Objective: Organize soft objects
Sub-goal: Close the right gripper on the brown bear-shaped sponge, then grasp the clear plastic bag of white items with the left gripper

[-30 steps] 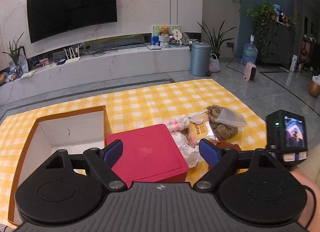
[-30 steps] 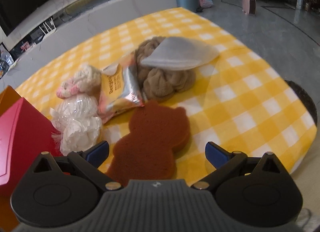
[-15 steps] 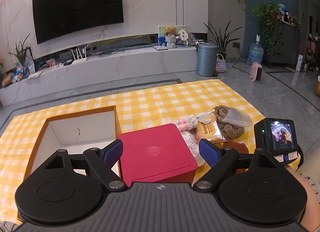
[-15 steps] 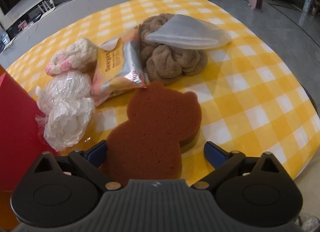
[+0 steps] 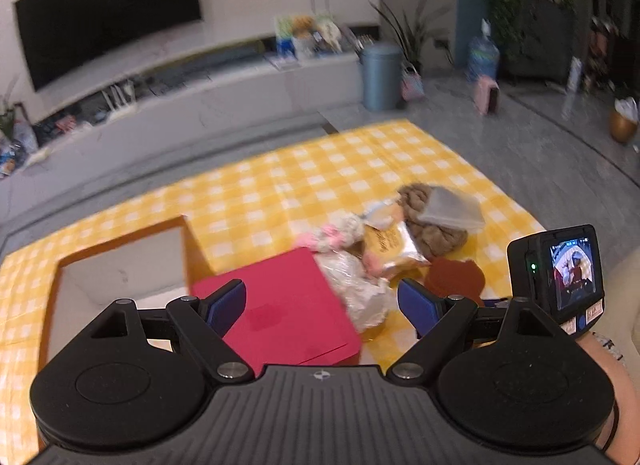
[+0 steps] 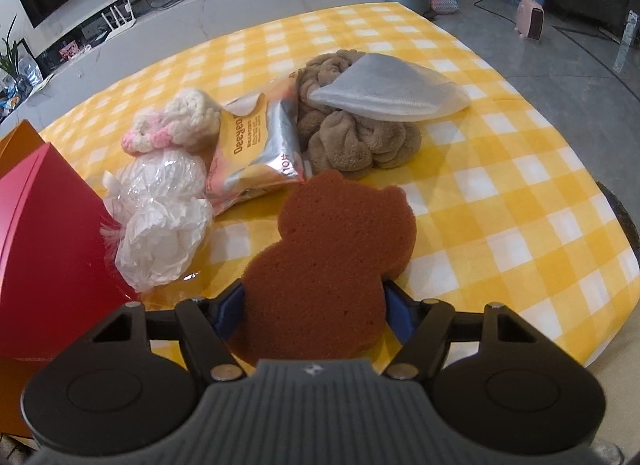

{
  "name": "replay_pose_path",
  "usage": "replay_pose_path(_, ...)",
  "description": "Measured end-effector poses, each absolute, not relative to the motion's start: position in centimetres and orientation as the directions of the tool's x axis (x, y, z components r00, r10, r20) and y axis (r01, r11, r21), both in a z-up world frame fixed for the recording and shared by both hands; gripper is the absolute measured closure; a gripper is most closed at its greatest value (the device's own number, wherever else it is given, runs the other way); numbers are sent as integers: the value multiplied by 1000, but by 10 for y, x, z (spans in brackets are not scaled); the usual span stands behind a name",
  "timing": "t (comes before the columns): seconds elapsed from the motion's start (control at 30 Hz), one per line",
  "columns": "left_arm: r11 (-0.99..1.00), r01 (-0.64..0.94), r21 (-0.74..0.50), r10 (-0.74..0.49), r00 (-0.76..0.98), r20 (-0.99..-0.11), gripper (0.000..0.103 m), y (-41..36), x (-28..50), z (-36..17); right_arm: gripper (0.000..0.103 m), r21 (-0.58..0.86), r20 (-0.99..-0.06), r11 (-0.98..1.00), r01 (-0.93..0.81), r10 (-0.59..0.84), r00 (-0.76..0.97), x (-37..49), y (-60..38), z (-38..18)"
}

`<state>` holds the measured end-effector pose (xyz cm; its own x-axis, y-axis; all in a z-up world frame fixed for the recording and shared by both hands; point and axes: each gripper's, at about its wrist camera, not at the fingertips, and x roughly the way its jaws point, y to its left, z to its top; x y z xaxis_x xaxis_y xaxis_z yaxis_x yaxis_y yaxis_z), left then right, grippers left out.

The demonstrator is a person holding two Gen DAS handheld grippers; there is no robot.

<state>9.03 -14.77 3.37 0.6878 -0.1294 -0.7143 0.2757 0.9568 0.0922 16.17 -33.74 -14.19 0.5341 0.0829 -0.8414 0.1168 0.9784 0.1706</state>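
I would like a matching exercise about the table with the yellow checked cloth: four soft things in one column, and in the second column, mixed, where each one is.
Things
1. bear-shaped sponge
2. grey pad
3. snack packet
4. plastic-wrapped bundle

Places
A. lying on top of the brown towel
B. beside the red box
C. between the knitted piece and the brown towel
D. between the fingers of the right gripper

Pairs: 1-D, 2-A, 3-C, 4-B

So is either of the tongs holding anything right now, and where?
The right tongs have just closed on the bear-shaped sponge at its lower body. The left tongs are empty.
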Motion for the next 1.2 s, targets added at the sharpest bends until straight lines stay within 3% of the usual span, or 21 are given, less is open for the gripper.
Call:
replay_pose_path(0.2, 947, 312, 81, -110, 551, -828, 4, -180, 143, 7, 32, 178, -842, 976, 125, 85, 533, 163, -339, -144)
replay_pose_path(0.53, 932, 328, 152, 11, 393, -919, 11, -224, 206, -48, 32, 197, -834, 972, 128, 97, 543, 161, -342, -143)
replay_pose_path(0.87, 918, 300, 261, 155, 335, -929, 9, -254, 240, -88, 32, 155, -843, 982, 108, 74, 532, 161, -335, -144)
replay_pose_path(1.1, 883, 208, 422, 349, 312, -884, 7, -265, 259, -109, 32, 148, -846, 983, 111, 68, 528, 161, -335, -144)
replay_pose_path(1.2, 876, 219, 430, 373, 259, -891, 13, -268, 266, -117, 32, 149, -846, 983, 109, 69, 529, 162, -334, -145)
